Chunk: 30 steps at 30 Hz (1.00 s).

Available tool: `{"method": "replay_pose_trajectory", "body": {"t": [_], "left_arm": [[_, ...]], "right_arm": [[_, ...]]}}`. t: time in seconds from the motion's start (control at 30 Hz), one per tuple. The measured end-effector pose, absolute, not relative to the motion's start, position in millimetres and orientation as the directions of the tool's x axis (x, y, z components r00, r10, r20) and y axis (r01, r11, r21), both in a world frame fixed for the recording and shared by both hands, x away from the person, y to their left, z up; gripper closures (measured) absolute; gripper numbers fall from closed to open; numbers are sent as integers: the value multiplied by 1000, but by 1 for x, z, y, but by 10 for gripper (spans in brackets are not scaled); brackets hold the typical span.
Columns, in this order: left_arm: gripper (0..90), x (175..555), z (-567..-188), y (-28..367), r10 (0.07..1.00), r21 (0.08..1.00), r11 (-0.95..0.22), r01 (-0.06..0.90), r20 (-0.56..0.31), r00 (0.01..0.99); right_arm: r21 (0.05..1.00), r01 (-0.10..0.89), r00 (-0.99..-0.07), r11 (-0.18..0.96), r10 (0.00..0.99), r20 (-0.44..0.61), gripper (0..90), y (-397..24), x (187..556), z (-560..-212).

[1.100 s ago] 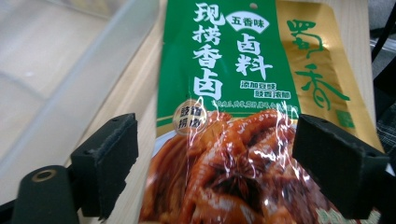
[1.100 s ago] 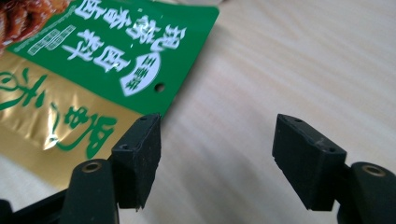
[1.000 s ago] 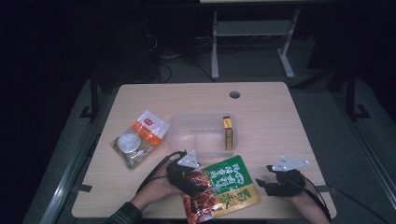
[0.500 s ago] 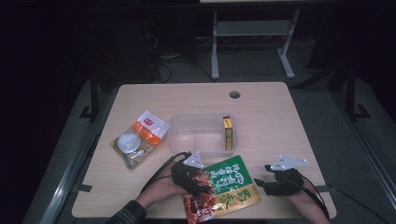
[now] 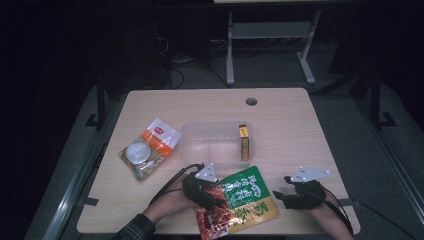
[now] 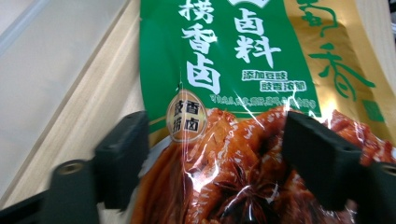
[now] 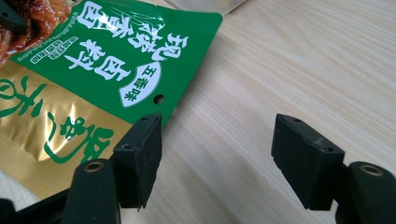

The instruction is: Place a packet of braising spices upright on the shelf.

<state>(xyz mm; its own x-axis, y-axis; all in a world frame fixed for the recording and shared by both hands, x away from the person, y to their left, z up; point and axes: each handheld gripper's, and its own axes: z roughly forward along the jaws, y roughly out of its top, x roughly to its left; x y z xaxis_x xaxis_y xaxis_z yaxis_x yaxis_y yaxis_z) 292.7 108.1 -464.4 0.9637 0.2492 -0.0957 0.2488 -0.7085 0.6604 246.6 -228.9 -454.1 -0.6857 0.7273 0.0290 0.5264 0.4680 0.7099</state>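
Note:
A sauce pouch (image 5: 245, 200), green and gold with a red food picture, lies flat at the table's front centre. My left gripper (image 5: 216, 196) rests over its left, red end. In the left gripper view the pouch (image 6: 243, 70) runs under and between the two spread jaws of the left gripper (image 6: 219, 161), which is open. My right gripper (image 5: 281, 195) sits just right of the pouch, low over bare wood. In the right gripper view it (image 7: 217, 158) is open with only tabletop between its jaws, and the pouch's green corner (image 7: 116, 60) lies beside the left jaw.
A clear plastic container (image 5: 212, 145) stands mid-table behind the pouch, with a narrow yellow-brown box (image 5: 243, 142) along its right wall. An orange and white snack bag (image 5: 149, 147) lies to the left. A cable hole (image 5: 251, 101) marks the table's far side.
The left gripper has edged a little rightward onto the pouch. The right gripper has crept slightly left toward the pouch's edge. The pouch itself has not moved.

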Motion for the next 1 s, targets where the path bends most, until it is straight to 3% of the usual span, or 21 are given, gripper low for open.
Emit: {"method": "replay_pose_trajectory", "body": {"t": [0.5,0.77,1.0], "left_arm": [[790,290,-455,99,239,595,-770,230,-65,969],[880,287,-453,97,226,577,-792,197,-22,974],[895,290,-452,104,251,635,-728,259,-105,962]], "right_arm": [[718,525,-678,458,735,27,329,-232,247,-453],[720,525,-676,454,736,29,329,-232,247,-453],[723,528,-670,445,741,34,329,-233,246,-452]]}}
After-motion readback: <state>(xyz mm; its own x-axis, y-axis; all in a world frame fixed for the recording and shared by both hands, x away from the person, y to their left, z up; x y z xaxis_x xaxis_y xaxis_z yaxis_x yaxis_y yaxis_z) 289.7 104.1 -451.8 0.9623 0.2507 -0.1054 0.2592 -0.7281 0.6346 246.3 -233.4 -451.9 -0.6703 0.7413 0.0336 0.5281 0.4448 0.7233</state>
